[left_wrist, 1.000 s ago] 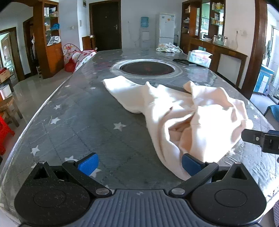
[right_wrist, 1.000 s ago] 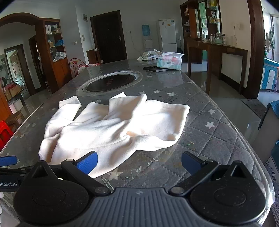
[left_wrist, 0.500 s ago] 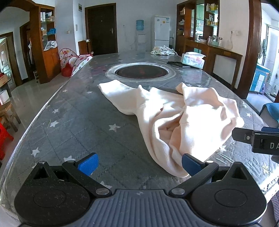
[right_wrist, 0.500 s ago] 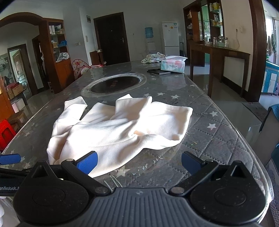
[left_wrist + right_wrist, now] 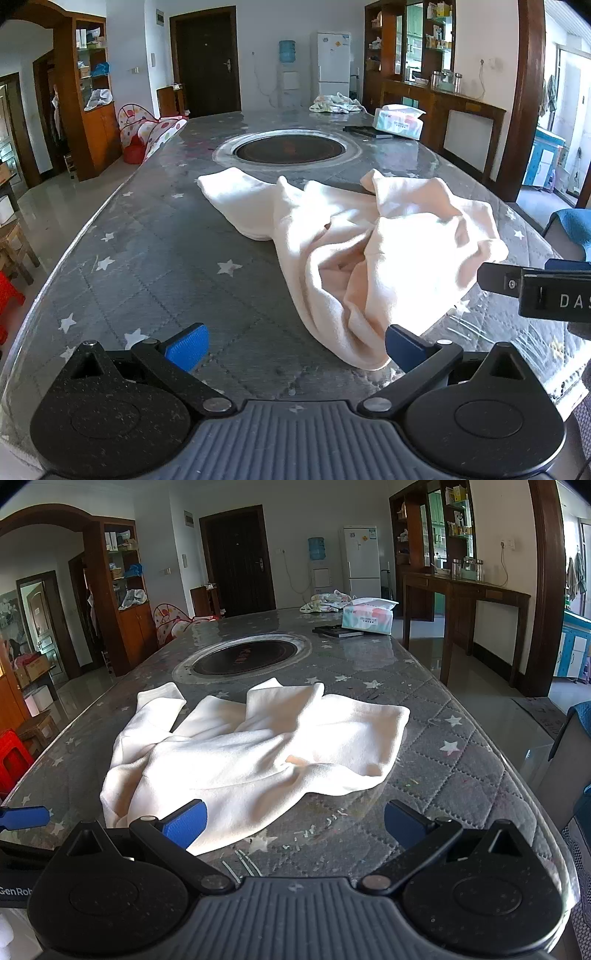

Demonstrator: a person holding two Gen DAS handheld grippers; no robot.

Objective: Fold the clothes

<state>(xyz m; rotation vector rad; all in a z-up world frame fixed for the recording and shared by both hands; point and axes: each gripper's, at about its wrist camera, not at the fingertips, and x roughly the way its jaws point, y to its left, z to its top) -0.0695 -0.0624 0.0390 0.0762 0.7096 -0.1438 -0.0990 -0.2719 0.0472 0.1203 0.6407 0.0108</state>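
Clearly, the left gripper [image 5: 293, 349] is hovering low over the near end of the table [image 5: 159, 266], its blue-padded fingers [image 5: 186, 347] standing wide apart and gripping nothing. That table is wearing a grey quilted cover sprinkled with white stars under a glossy clear sheet, and a round dark cooktop [image 5: 290, 149] is sitting in a silvery ring at its middle. Lying crumpled across the cover is the cream garment [image 5: 354, 251], soft and fleecy, one long flat piece reaching toward the cooktop while the rest is bunching in loose folds; its nearest edge is lying just beside the left gripper's right-hand finger. Farther right, the right gripper [image 5: 293, 821] is likewise spreading its ribbed blue fingers [image 5: 184, 821] empty, the left one overlapping the garment's near hem. Beyond, a tissue pack [image 5: 367, 616] is resting near the far right edge.
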